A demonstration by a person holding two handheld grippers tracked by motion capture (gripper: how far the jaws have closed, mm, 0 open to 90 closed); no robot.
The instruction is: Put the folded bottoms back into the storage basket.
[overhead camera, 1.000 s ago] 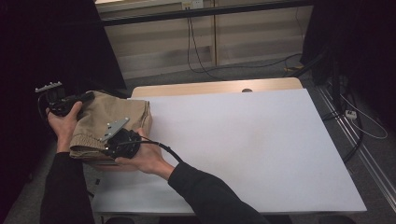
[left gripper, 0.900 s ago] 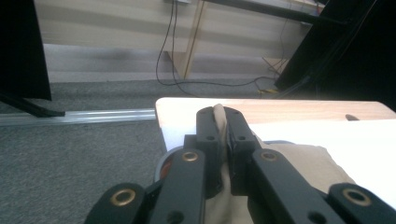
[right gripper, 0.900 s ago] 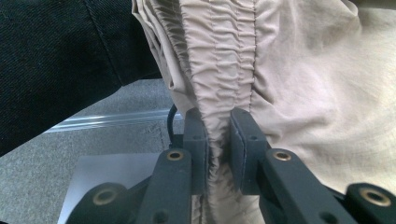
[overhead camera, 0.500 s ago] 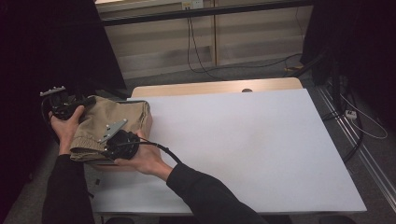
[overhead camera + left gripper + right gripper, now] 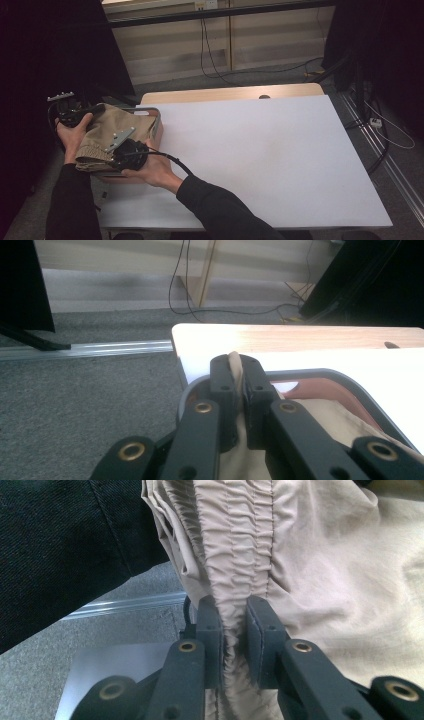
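Since the earlier frame, both hands had barely shifted. High view: beige garment [image 5: 112, 135] over basket [image 5: 156, 122] at the table's [image 5: 260, 155] nine o'clock edge. Left gripper view: left gripper [image 5: 239, 390] clamped on a garment fold. Right gripper view: right gripper [image 5: 234, 630] pinched the elastic waistband [image 5: 235, 540].

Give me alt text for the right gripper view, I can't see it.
The right gripper is shut on the gathered elastic band of a beige garment, which hangs crumpled above its two black jaws. A dark sleeve crosses the upper left, with grey carpet below it.
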